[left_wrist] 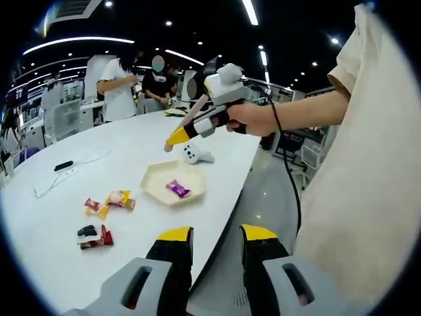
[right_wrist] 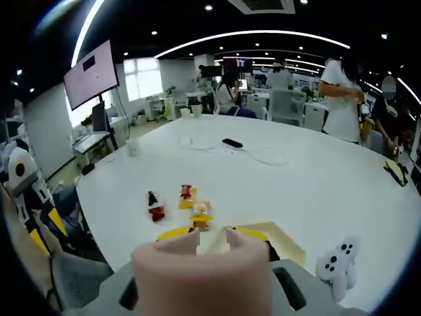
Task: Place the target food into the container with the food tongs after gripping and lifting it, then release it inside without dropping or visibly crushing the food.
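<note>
In the left gripper view, the left hand-held gripper (left_wrist: 216,236) is hanging past the curved edge of the white tabletop (left_wrist: 125,155), its yellow-tipped black jaws standing well apart with nothing between them. A pale hexagonal container (left_wrist: 173,182) is sitting near that edge, holding a purple-wrapped candy (left_wrist: 177,189). Open tabletop is lying around it; several wrapped snacks (left_wrist: 108,203) are lying to its left. The right hand-held gripper (left_wrist: 177,137) is hovering above the container, gripping pinkish food tongs (left_wrist: 187,118).

In the right gripper view, the right hand-held gripper (right_wrist: 212,232) is closing on the tongs (right_wrist: 200,263), which are blocking its jaws. Beyond, the container's rim (right_wrist: 289,245) and the snacks (right_wrist: 191,204) are showing, with a white game controller (right_wrist: 337,262) lying at the right.
</note>
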`<control>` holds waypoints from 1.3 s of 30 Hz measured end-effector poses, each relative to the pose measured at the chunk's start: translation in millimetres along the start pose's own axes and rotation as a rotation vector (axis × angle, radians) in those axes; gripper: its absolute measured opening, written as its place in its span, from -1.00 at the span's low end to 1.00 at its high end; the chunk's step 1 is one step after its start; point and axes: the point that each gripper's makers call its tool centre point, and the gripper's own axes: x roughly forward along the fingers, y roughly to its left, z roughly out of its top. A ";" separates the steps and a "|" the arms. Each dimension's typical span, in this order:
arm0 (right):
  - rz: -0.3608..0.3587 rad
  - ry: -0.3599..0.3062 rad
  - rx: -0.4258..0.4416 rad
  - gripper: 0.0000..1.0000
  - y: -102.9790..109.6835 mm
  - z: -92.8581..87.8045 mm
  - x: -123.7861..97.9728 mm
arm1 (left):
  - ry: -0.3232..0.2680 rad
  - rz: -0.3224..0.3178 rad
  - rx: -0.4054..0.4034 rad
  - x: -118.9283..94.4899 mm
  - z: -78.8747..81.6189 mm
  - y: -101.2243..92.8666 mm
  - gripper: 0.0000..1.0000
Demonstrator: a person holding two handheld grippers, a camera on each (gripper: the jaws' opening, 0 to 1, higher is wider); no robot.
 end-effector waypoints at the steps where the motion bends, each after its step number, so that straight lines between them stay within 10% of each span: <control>1: 0.002 0.000 0.000 -0.55 0.3 -0.1 0.6 | 0.000 0.001 -0.001 0.1 -0.2 0.1 -0.46; 39: 0.053 0.028 0.011 -0.54 12.3 -0.5 29.6 | 0.018 0.003 -0.026 2.1 -9.7 7.3 -0.47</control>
